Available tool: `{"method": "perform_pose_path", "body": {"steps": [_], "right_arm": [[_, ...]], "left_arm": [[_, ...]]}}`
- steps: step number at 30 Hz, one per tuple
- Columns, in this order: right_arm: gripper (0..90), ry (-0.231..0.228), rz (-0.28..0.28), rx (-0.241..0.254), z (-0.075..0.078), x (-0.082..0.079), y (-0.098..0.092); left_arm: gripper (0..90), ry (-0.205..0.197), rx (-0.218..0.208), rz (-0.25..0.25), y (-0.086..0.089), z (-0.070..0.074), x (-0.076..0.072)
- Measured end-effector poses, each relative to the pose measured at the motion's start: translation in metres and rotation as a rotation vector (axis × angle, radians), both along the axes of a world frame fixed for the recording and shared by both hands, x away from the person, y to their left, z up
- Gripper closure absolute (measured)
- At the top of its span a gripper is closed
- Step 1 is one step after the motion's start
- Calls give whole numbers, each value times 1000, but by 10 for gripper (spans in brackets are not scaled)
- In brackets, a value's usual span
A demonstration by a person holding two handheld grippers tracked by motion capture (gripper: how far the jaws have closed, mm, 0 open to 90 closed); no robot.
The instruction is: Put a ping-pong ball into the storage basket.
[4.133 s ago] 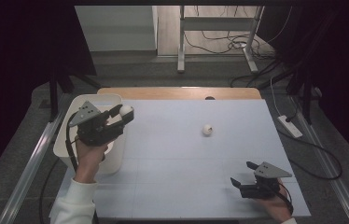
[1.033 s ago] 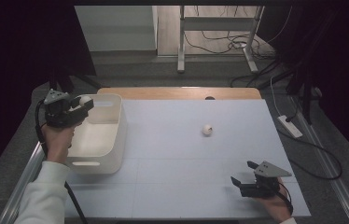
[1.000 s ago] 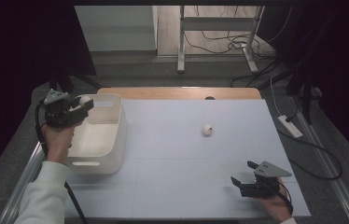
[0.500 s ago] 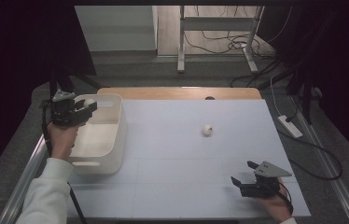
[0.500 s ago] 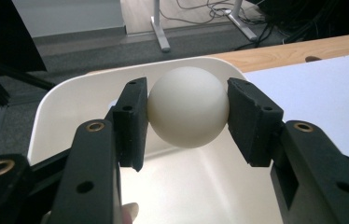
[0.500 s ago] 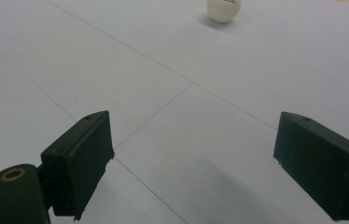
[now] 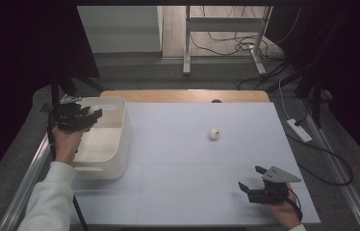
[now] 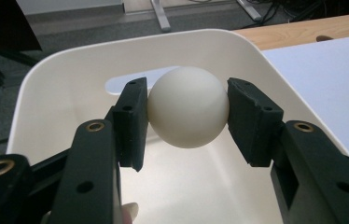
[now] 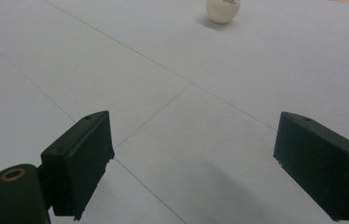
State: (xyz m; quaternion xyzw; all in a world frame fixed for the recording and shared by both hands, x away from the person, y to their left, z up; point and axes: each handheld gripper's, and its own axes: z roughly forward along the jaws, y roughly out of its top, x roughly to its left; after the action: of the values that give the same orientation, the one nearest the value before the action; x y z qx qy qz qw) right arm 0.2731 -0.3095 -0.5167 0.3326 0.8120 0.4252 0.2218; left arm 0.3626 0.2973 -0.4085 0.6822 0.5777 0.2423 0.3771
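Step in hand: dropping ball into bin. Left gripper (image 8: 187, 112) fingers pinched 1 white ball (image 8: 188, 106) just above the white bin (image 7: 115, 144). Next: spread fingers there. Right gripper (image 7: 251, 179) fingers spread, empty, well right of bin; second ball (image 7: 213, 134) on worktop (image 7: 178, 159).

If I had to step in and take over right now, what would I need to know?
Left gripper: shut on a white ball, held over the white bin at the table's left edge.
Right gripper: open, holding nothing, near the table's front right corner.
Second ball: lying loose on the table, beyond the right gripper.
Done: first ball carried to the bin.
Left: probably release it into the bin, then fetch the second ball.
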Motion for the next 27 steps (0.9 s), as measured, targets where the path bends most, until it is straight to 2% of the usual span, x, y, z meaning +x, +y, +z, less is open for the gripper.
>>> {"method": "perform_pose_path", "body": {"steps": [8,21,22,23,24,27], "right_arm": [[115,2,2,2,0,0,0],[115,2,0,0,0,0,0],[115,2,0,0,0,0,0],[115,2,2,3,0,0,0],[115,2,1,3,0,0,0],[115,-1,5,4,0,0,1]], "left_arm": [[504,55,5,-8,1,-8,5],[493,29,-2,4,2,-6,2],[445,29,-2,4,2,-6,2],[445,13,-8,17,2,-5,1],[303,-15,-32,32,3,-4,0],[225,-34,-48,22,4,-1,-2]]}}
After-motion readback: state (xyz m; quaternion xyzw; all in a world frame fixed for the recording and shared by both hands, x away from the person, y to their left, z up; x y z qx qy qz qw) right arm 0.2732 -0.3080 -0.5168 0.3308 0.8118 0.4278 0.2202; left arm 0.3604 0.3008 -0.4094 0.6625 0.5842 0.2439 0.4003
